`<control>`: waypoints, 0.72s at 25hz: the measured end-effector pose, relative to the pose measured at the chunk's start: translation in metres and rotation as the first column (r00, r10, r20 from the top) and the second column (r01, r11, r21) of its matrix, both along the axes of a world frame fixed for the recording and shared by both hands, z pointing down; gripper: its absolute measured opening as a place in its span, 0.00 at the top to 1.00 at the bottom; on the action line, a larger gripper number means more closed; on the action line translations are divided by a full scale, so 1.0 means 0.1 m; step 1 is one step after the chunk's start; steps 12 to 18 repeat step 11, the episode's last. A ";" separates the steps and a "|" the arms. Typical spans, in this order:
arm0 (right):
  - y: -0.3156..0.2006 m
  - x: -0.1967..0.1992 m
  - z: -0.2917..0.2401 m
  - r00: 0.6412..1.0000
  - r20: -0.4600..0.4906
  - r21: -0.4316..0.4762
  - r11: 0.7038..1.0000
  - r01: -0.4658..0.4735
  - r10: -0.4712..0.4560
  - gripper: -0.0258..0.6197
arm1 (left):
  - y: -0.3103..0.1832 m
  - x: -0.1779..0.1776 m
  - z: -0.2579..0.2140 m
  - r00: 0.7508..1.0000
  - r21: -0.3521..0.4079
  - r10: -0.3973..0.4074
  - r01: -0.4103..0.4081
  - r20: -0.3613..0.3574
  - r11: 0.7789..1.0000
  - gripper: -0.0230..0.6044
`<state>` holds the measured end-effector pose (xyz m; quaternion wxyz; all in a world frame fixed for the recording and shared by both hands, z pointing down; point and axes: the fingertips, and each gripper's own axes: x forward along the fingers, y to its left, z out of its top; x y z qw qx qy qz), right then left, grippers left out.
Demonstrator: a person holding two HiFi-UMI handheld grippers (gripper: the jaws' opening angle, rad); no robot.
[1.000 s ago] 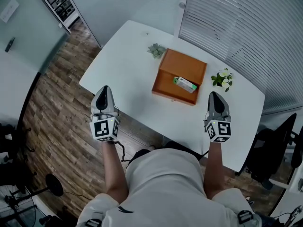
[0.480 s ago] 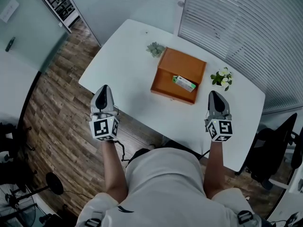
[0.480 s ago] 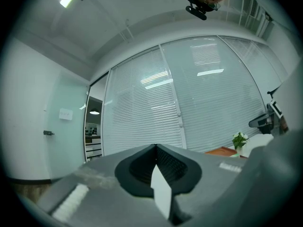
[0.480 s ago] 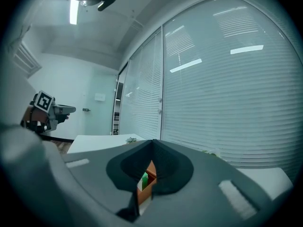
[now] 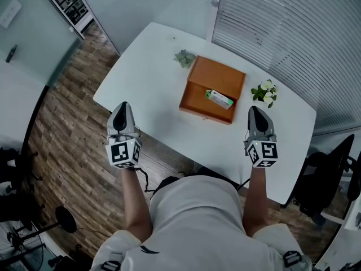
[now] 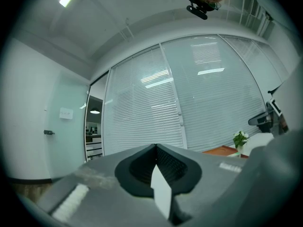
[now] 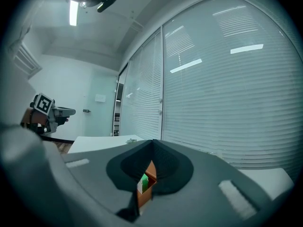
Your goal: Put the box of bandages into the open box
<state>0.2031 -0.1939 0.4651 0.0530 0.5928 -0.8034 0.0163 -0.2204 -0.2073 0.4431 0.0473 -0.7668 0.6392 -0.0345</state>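
Note:
An orange open box [image 5: 217, 78] stands on the white table [image 5: 146, 78], its lid standing open at the far side. The green and white box of bandages [image 5: 220, 99] lies inside it, near the front wall. My left gripper [image 5: 123, 105] hovers over the table's near left edge, shut and empty. My right gripper [image 5: 255, 110] is held at the near right, level with the box's front, also shut with nothing in it. Through the slit under the right gripper [image 7: 152, 143] tips I see the orange box [image 7: 147, 182] and the bandage box [image 7: 143, 177].
A small green succulent [image 5: 185, 58] sits just behind the box's left corner. A potted plant with white flowers [image 5: 265, 93] stands to its right. Window blinds run behind the table. An office chair [image 5: 330, 176] stands at the right, wooden floor at the left.

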 end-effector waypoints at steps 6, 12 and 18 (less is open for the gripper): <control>-0.04 -0.01 -0.03 1.000 0.003 0.003 1.000 0.001 -0.001 0.96 | -0.02 0.01 0.01 1.000 -0.001 0.006 -0.006 0.000 1.000 0.96; -0.07 -0.02 -0.04 1.000 0.010 0.004 1.000 0.000 0.000 0.96 | -0.03 0.00 0.02 1.000 -0.005 0.007 -0.007 -0.003 1.000 0.96; -0.07 -0.02 -0.04 1.000 0.010 0.004 1.000 0.000 0.000 0.96 | -0.03 0.00 0.02 1.000 -0.005 0.007 -0.007 -0.003 1.000 0.96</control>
